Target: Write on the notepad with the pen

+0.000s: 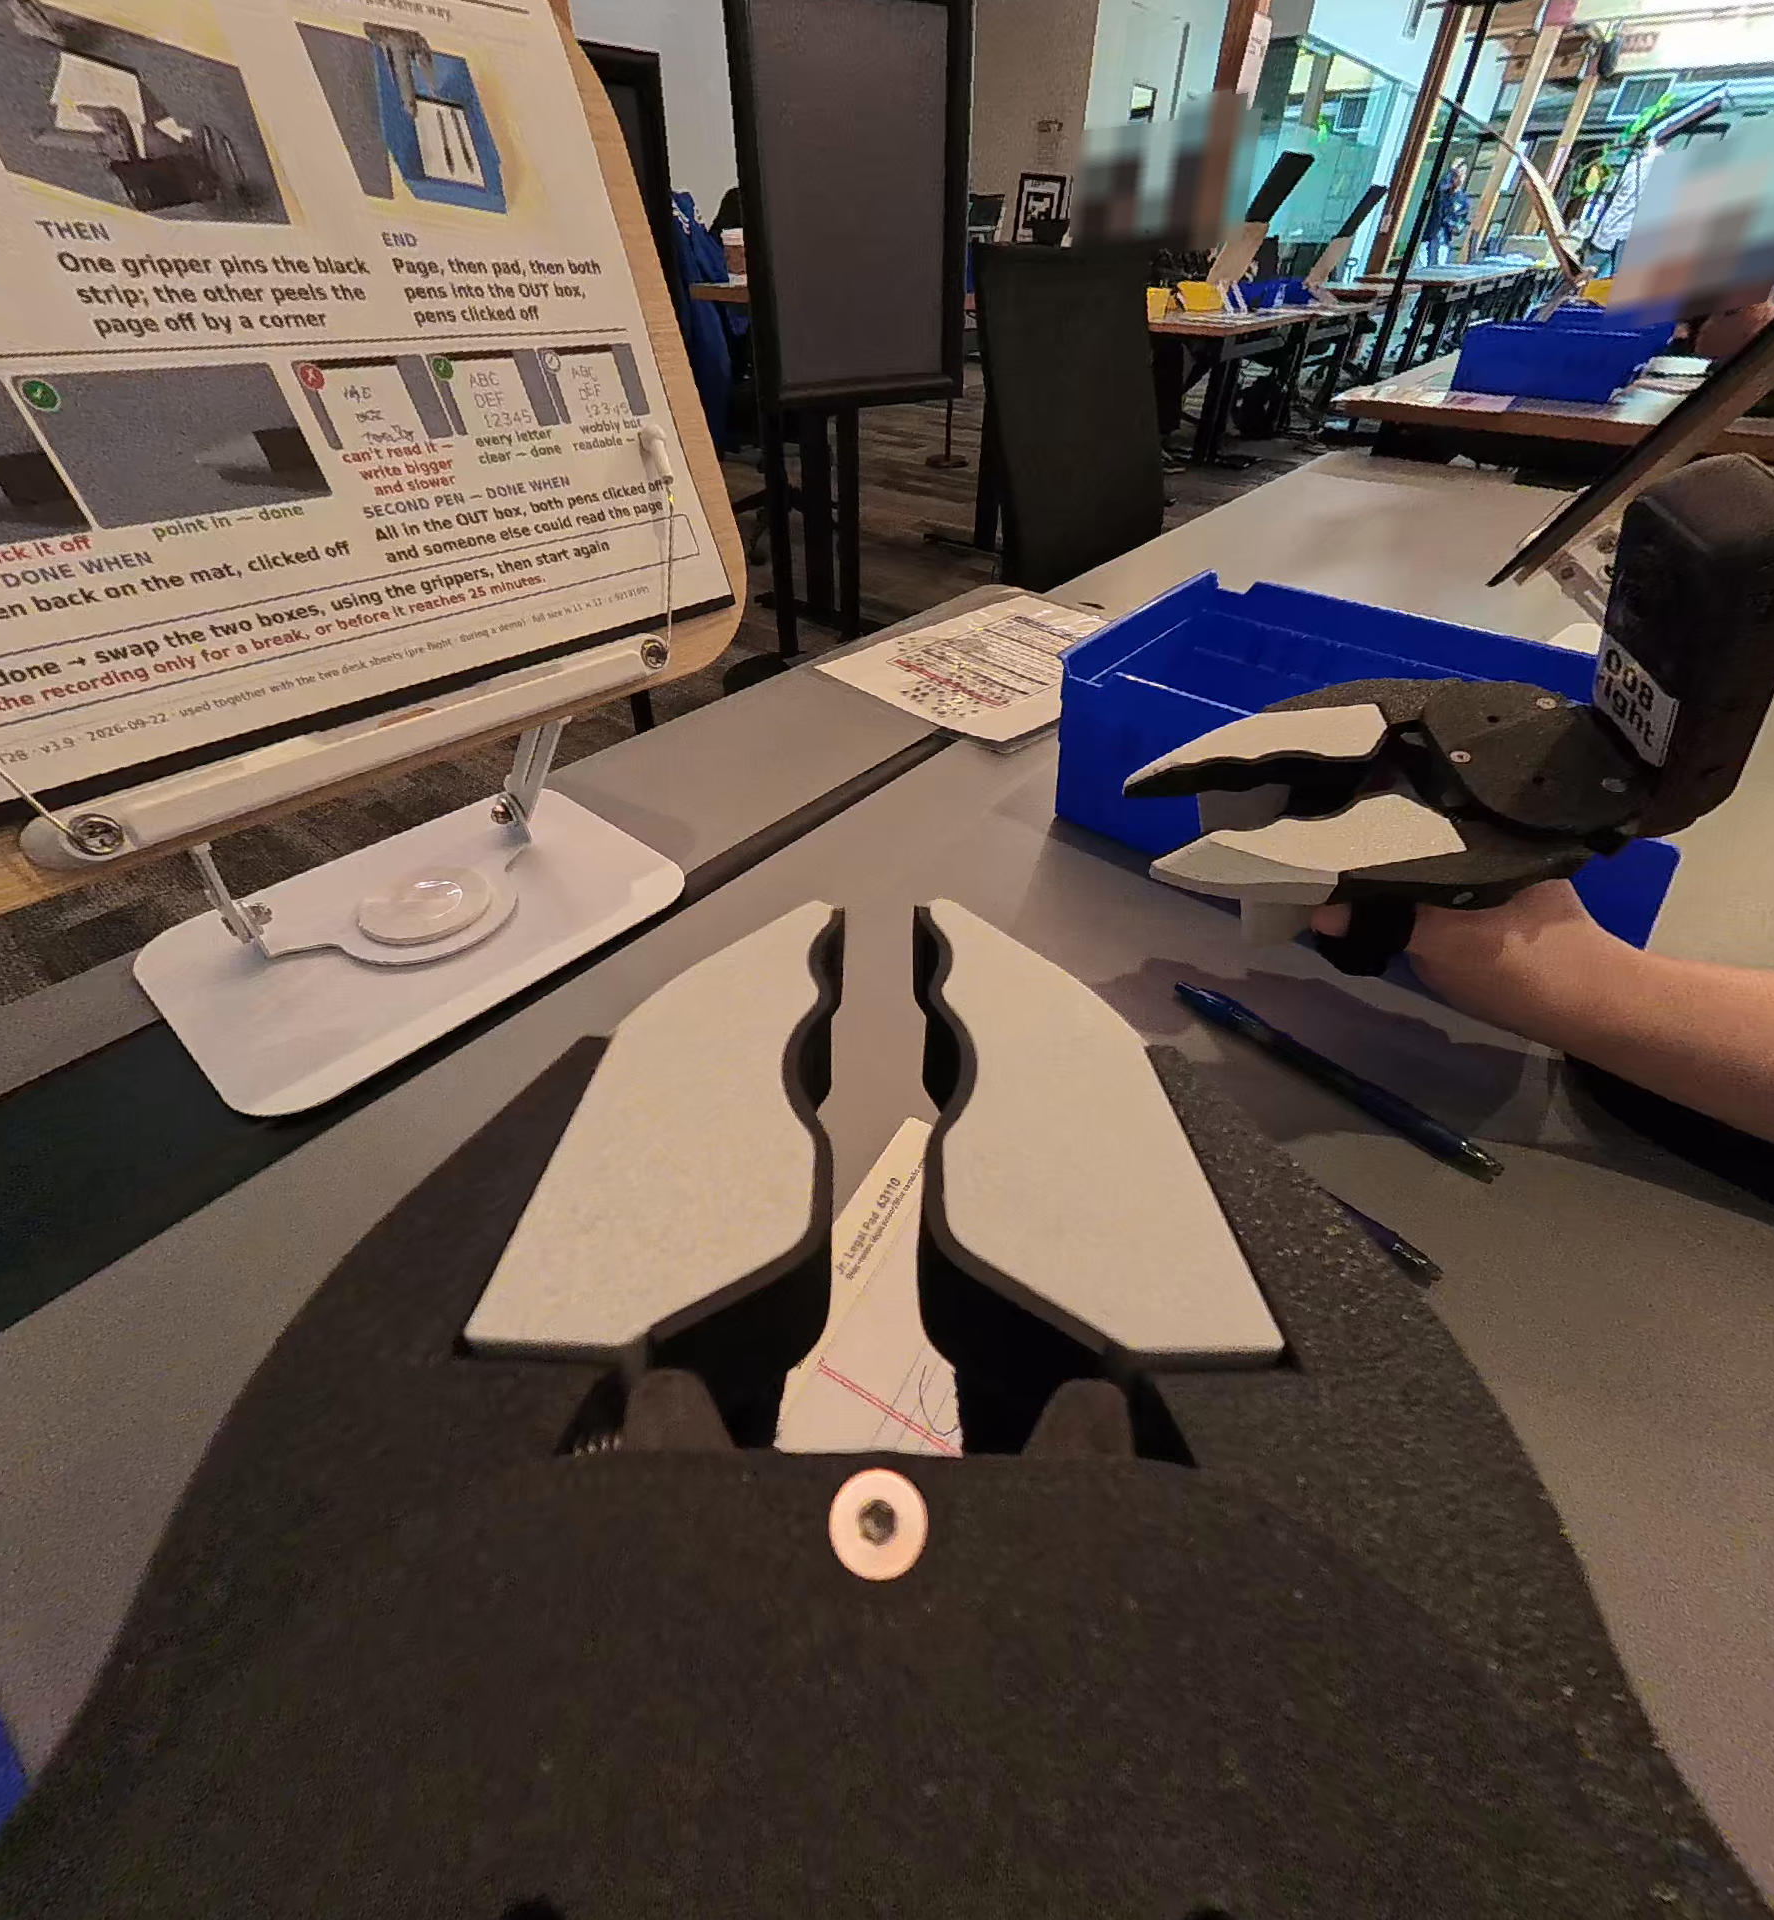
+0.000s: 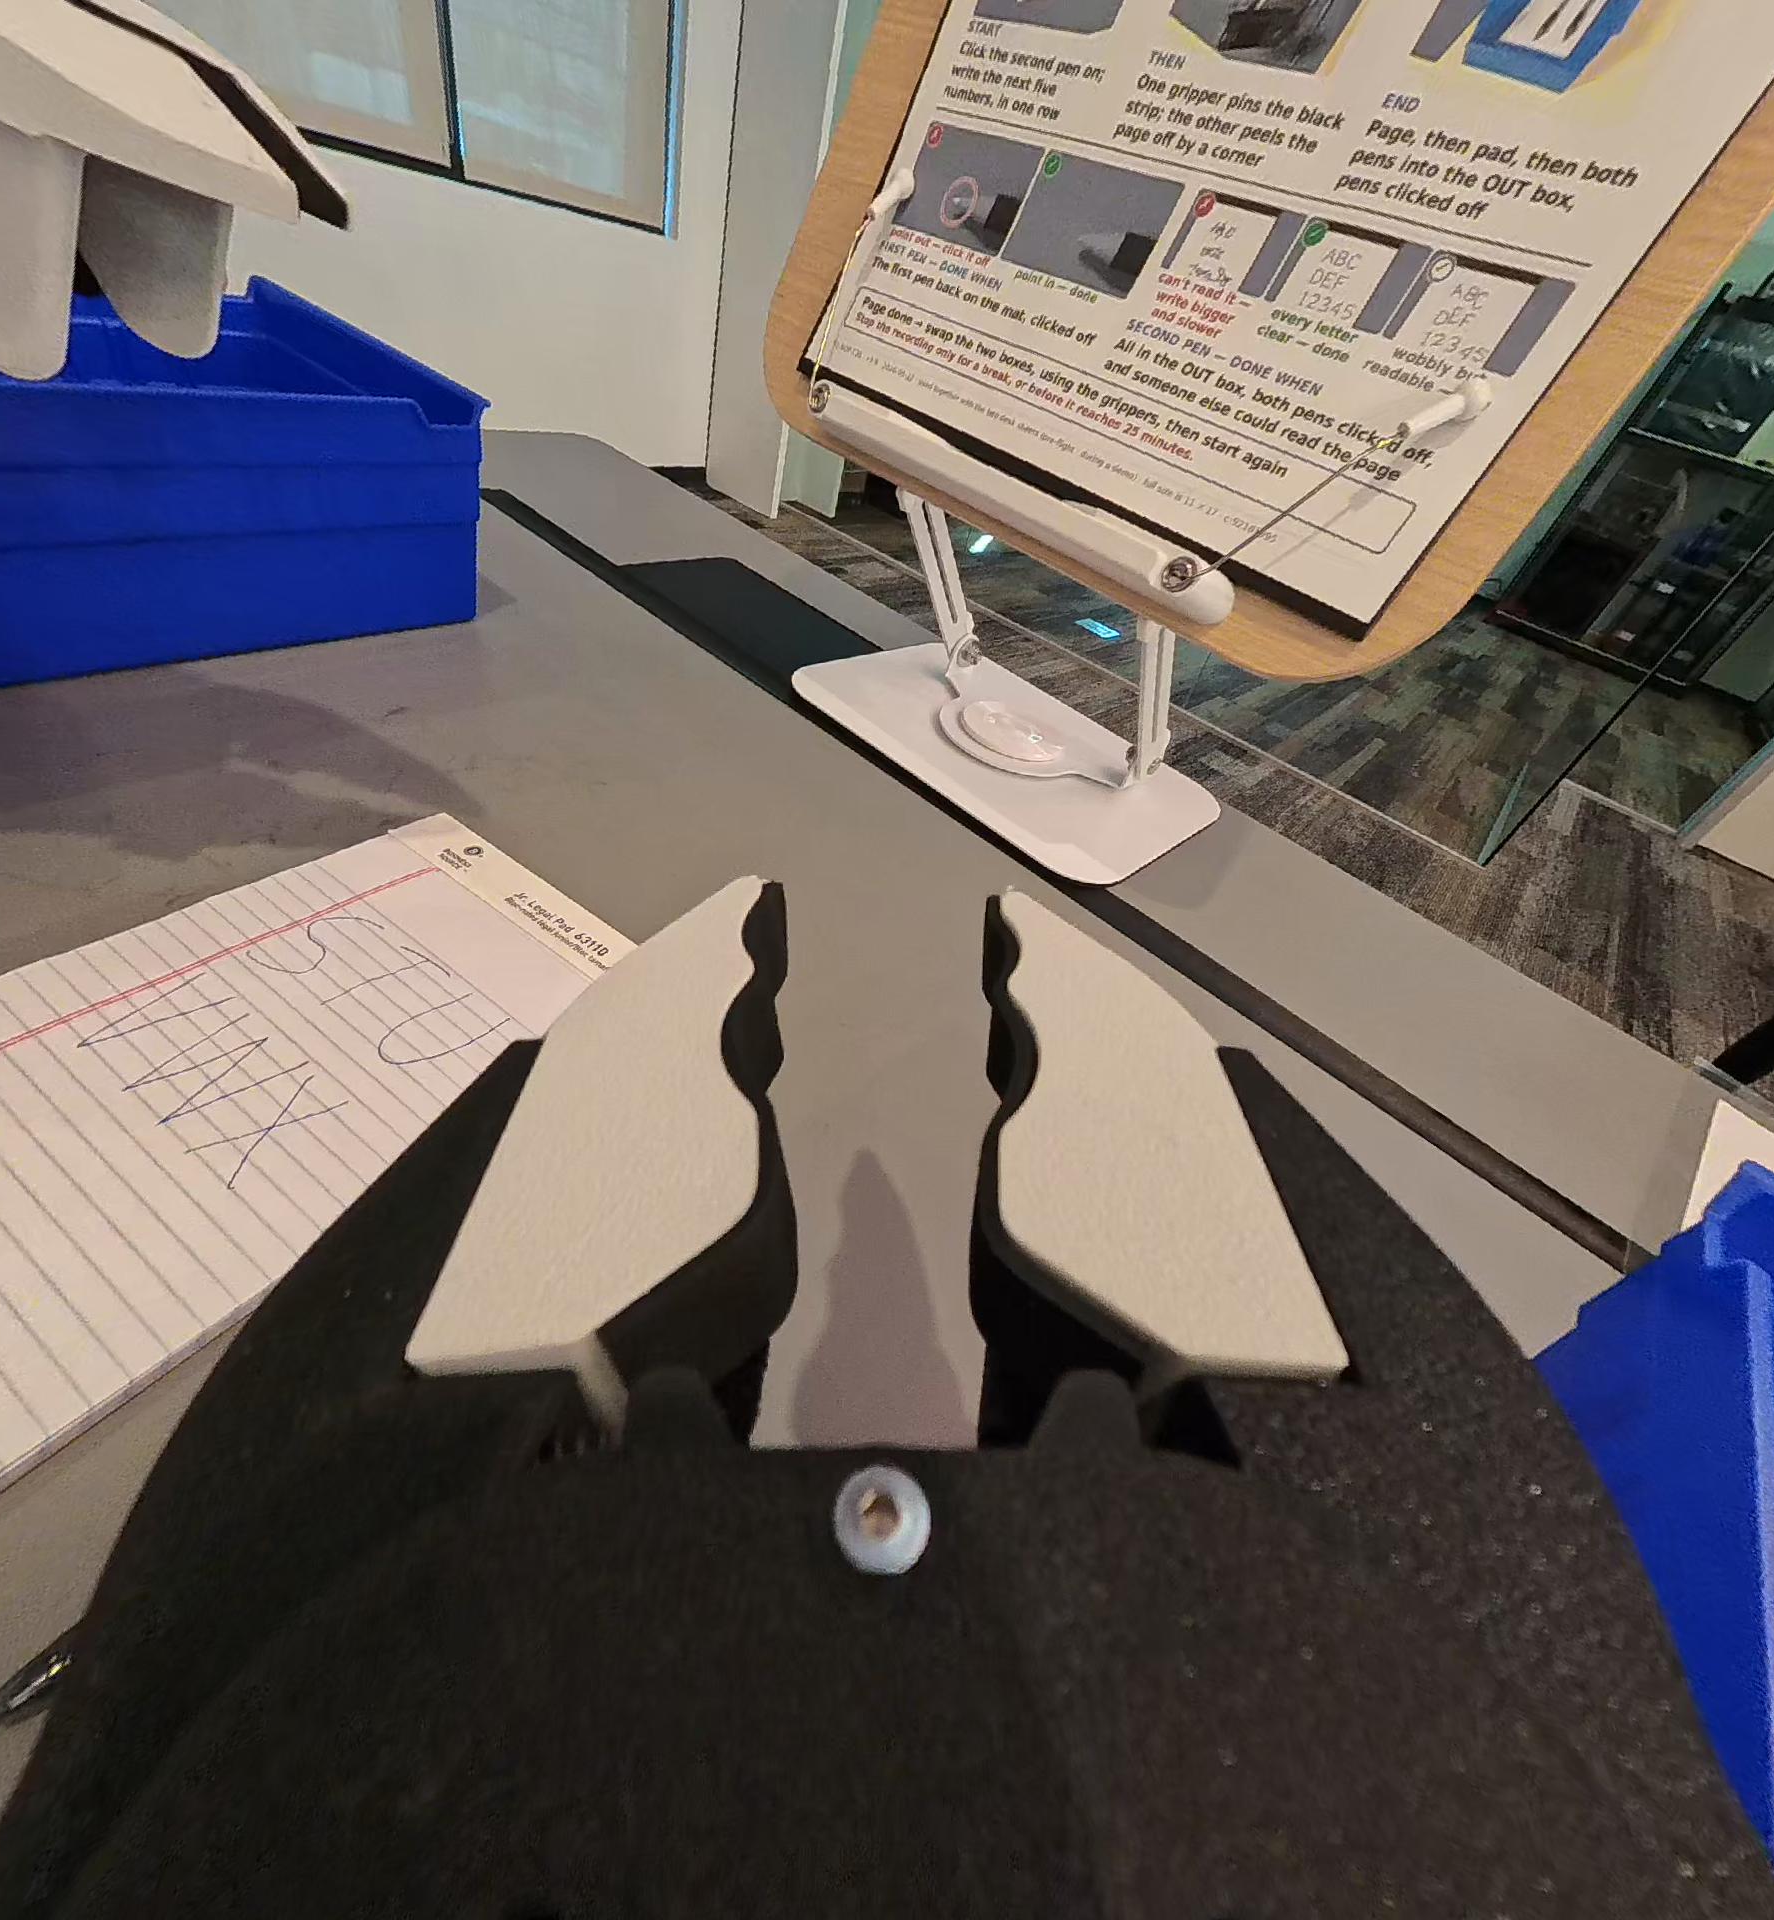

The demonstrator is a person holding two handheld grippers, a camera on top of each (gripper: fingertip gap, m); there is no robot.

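Beside the lined legal pad (image 2: 187,1091) bearing blue handwriting, both the left gripper (image 1: 878,914) and right gripper (image 2: 883,894) hover parted and empty, a blue pen (image 1: 1330,1075) lying nearby.

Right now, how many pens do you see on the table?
2. One blue pen lies on the table below the right gripper; a second pen, mostly hidden, is beside the left gripper. Others may be hidden.
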